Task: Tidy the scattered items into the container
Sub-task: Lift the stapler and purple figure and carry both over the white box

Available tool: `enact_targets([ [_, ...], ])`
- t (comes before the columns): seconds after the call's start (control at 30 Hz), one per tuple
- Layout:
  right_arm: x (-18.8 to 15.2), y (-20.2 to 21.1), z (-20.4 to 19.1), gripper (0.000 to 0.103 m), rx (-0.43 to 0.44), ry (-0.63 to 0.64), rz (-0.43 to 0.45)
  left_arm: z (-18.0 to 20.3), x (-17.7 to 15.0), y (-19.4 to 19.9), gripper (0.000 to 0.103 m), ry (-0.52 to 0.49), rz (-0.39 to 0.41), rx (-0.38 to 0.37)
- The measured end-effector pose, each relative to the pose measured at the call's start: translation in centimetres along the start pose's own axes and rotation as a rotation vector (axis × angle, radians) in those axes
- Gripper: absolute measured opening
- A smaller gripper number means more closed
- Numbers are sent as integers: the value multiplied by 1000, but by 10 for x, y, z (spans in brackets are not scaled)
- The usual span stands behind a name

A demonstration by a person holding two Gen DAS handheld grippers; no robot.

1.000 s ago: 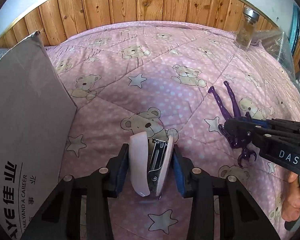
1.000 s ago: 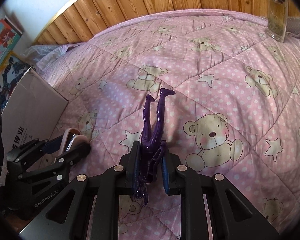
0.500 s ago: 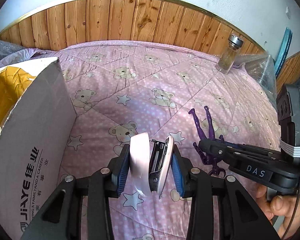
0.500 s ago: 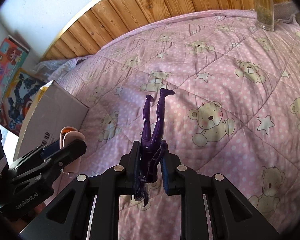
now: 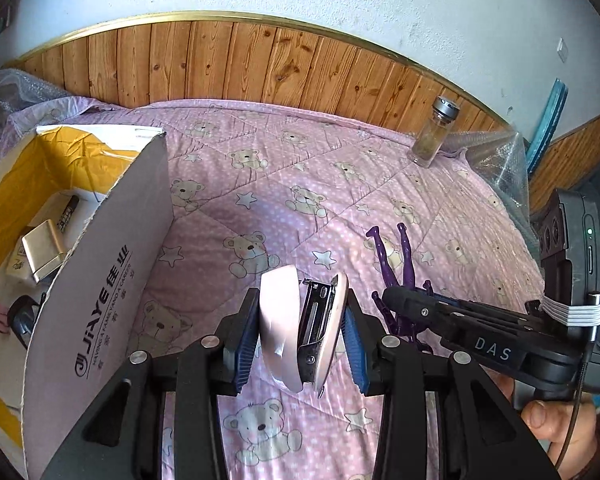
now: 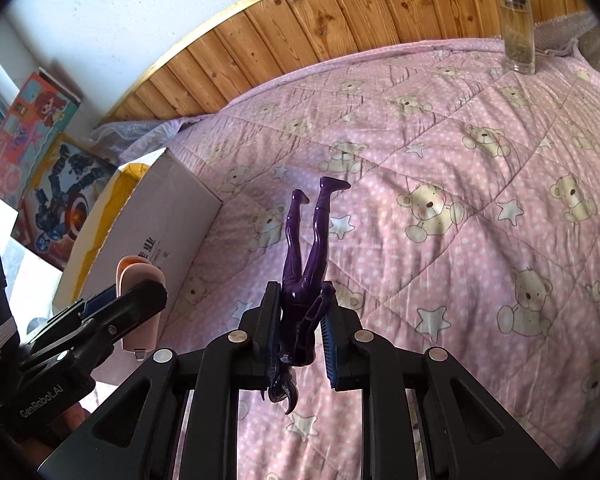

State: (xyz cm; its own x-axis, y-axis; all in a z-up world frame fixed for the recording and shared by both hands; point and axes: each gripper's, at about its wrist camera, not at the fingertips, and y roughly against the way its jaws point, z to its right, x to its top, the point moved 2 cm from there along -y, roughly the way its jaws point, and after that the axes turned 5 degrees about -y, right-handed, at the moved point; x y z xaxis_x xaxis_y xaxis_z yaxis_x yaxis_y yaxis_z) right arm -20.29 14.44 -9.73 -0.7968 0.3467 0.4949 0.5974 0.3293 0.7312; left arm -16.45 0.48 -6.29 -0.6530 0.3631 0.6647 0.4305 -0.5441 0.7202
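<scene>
Both tongs loaded, both lifted clear of the bed [image 5: 340,184].

Left tongs [image 5: 300,340]: clenched on the pink stapler [image 5: 296,332], blue pads on its two flat sides, nose pointing forward. Right tongs [image 6: 300,332]: clenched on the purple figure [image 6: 304,264] at the torso, legs sticking out ahead.

Container: the cardboard box [image 5: 100,280] sits at the left edge of the bed, open top, yellow lining. We see a gold-coloured block [image 5: 44,252] and a marker [image 5: 68,216] already inside, near the middle of the floor.

Step in hand, as we judge it: carry both items over the box and let go.

How to do it well:
- Left tongs are nearest the box; we would go first with the stapler and keep the right tongs back, since the two sets of tongs are just beside each other.
- Lift above the near wall [image 5: 132,208] before moving sideways. It stands tall and looks thin, so a knock could tip or shove the box.
- Release low inside, over bare floor.
- The figure's legs project well past the pads; allow for them at the rim.

Open room: the quilt between the tongs and the headboard is bare. A glass jar [image 5: 432,140] stands far off at the right corner, out of our path.
</scene>
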Motion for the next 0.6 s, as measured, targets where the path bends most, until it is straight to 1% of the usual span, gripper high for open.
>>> enact_targets([
  [0.37,-37,36,-39,19,10,50,17,6,-18,57,40,6,67,-25],
  [0.6,-52,55,-69,19,17,95,37,3,-25,89,40,17,109,-37],
])
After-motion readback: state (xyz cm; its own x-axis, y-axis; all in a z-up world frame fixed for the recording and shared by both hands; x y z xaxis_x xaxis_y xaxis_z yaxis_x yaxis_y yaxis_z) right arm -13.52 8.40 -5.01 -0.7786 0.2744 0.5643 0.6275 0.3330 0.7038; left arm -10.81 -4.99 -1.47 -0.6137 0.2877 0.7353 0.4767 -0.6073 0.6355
